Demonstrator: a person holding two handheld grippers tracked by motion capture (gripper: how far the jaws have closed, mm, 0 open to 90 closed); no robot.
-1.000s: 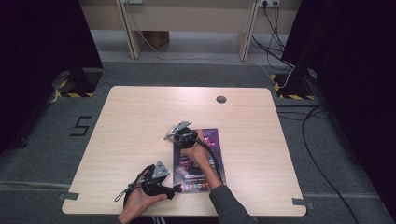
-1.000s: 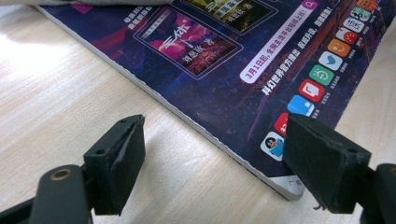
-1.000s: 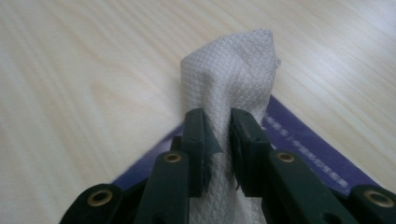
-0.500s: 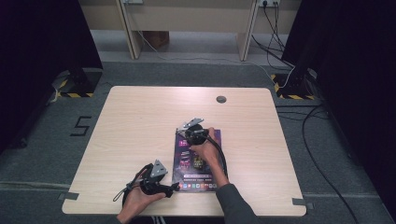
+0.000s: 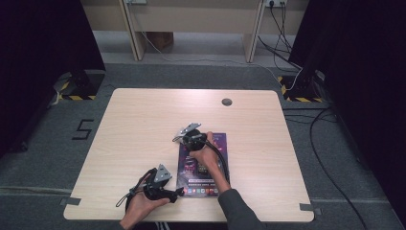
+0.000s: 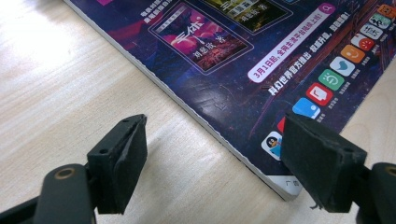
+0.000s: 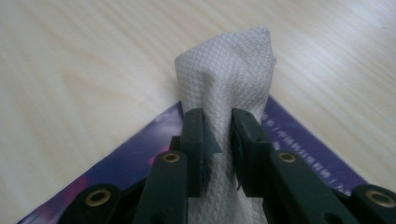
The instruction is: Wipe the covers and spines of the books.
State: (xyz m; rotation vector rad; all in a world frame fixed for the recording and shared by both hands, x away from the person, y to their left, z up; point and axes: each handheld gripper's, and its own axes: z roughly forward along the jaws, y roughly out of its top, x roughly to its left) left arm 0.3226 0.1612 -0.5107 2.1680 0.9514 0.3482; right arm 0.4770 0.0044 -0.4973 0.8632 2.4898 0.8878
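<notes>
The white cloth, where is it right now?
The white cloth is pinched in the right gripper, over the magazine's far corner in the high view.

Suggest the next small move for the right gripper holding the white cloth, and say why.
Probably draw the white cloth back across the magazine cover in a wiping stroke. The right gripper pinches it at the magazine's far corner, while the left gripper waits open at the near corner, ready to steady it.
</notes>
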